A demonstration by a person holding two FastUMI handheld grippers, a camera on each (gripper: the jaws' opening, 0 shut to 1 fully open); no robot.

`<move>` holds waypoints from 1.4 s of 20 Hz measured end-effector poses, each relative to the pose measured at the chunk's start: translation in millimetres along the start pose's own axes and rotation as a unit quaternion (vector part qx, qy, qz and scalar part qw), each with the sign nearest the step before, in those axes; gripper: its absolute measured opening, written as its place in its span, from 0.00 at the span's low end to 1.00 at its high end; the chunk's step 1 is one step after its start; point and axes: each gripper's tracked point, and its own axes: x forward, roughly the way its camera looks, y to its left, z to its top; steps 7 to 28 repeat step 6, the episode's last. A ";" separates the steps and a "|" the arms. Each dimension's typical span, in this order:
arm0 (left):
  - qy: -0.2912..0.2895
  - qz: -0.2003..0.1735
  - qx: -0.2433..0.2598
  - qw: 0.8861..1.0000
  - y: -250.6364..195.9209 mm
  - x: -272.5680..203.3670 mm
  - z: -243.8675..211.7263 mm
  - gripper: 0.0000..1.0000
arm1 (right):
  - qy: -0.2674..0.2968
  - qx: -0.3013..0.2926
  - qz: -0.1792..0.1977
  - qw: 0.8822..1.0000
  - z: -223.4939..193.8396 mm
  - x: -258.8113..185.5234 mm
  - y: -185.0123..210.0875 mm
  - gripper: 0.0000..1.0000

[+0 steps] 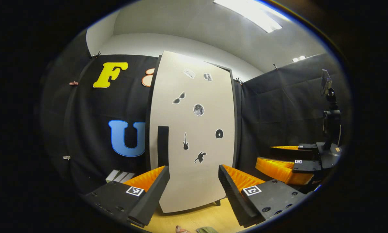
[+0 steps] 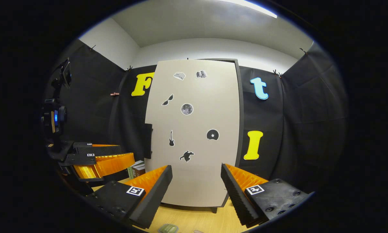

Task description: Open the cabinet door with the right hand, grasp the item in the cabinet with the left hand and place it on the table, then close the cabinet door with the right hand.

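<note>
Cabinet door (image 1: 194, 129) stands shut in front of me, a pale panel in a dark frame, upright on the wooden table (image 1: 200, 216). I count 7 small stickers on it, among them sunglasses (image 1: 178, 97), a moon (image 1: 198, 109), a guitar (image 1: 185, 141) and a disc (image 1: 219, 133). A dark vertical handle (image 1: 163, 145) sits at the door's left edge, seen side-on in the right gripper view (image 2: 148, 140). The item inside the cabinet is hidden behind the closed door, so I cannot tell what it is.

My left gripper (image 1: 194, 191) hangs spread wide before the lower part of the door, its 2 fingers apart with nothing between them and touching nothing. In the left gripper view the handle lies just above the left finger's tip. My right gripper (image 2: 196, 191) is likewise released, jaws wide, facing the bottom half of the door (image 2: 194, 132) and well short of it.

In the left gripper view I see the right gripper (image 1: 288, 165) off to the right, with a camera mount rising above it. In the right gripper view the left gripper (image 2: 100, 158) shows at the left, beside some small boxes (image 2: 136, 168) on the table (image 2: 194, 216) near the cabinet's left side. In the left gripper view, those boxes (image 1: 119, 176) lie behind the left finger.

A small greenish object (image 2: 168, 228) lies on the table at the near edge; it is too cropped to identify.
</note>
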 end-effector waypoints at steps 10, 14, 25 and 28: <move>0.004 -0.002 0.002 1.000 -0.7 0.8 -1.0 0.95 | 0.002 -0.001 -0.003 1.000 0.7 -0.1 -0.1 0.98; 0.004 -0.002 0.002 1.000 -0.7 0.8 -1.0 0.95 | 0.002 -0.001 -0.003 1.000 0.7 -0.1 -0.1 0.98; 0.004 -0.002 0.002 1.000 -0.7 0.8 -1.0 0.95 | 0.002 -0.001 -0.003 1.000 0.7 -0.1 -0.1 0.98; 0.004 -0.002 0.002 1.000 -0.7 0.8 -1.0 0.95 | 0.002 -0.001 -0.003 1.000 0.7 -0.1 -0.1 0.98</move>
